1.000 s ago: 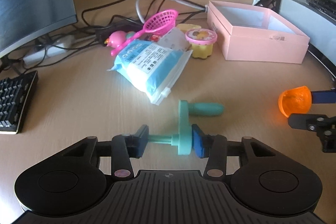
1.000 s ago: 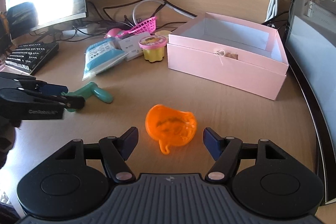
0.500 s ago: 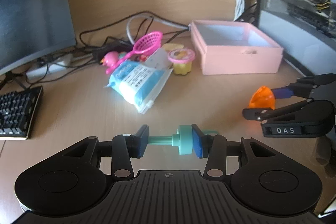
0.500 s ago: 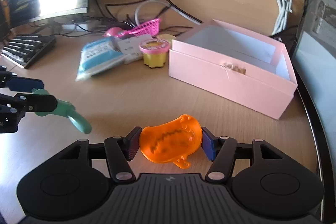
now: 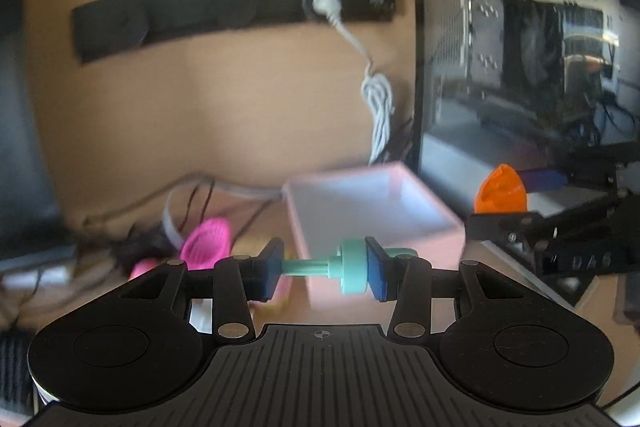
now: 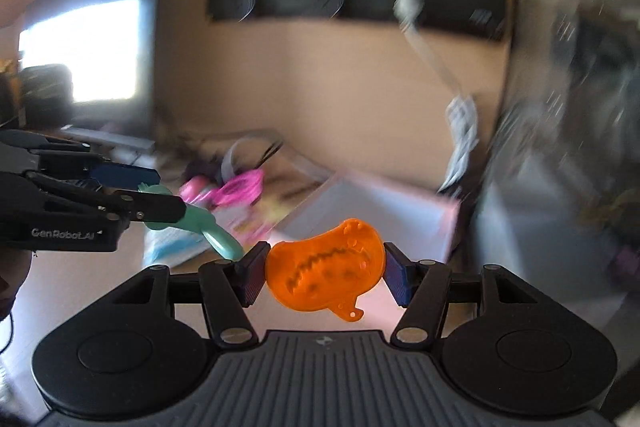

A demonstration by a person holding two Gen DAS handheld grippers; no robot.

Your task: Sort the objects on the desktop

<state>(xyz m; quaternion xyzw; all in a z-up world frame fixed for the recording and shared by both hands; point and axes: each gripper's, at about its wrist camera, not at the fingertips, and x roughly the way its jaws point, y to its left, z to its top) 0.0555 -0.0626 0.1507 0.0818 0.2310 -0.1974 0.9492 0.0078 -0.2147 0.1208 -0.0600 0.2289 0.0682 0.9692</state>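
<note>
Presently my left gripper (image 5: 324,269) has its fingers clamped on the teal toy (image 5: 352,271), raised before the pink box (image 5: 376,203); my right gripper (image 6: 324,273) pinches the orange mould (image 6: 326,271), likewise off the bench. Both views are blurred; clutter behind, beyond a pink scoop (image 5: 208,239), is indistinct.

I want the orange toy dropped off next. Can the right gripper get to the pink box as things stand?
Probably yes. The right gripper, shut on the orange toy, has the open pink box just ahead with nothing between; the left gripper stays off to the side.
</note>
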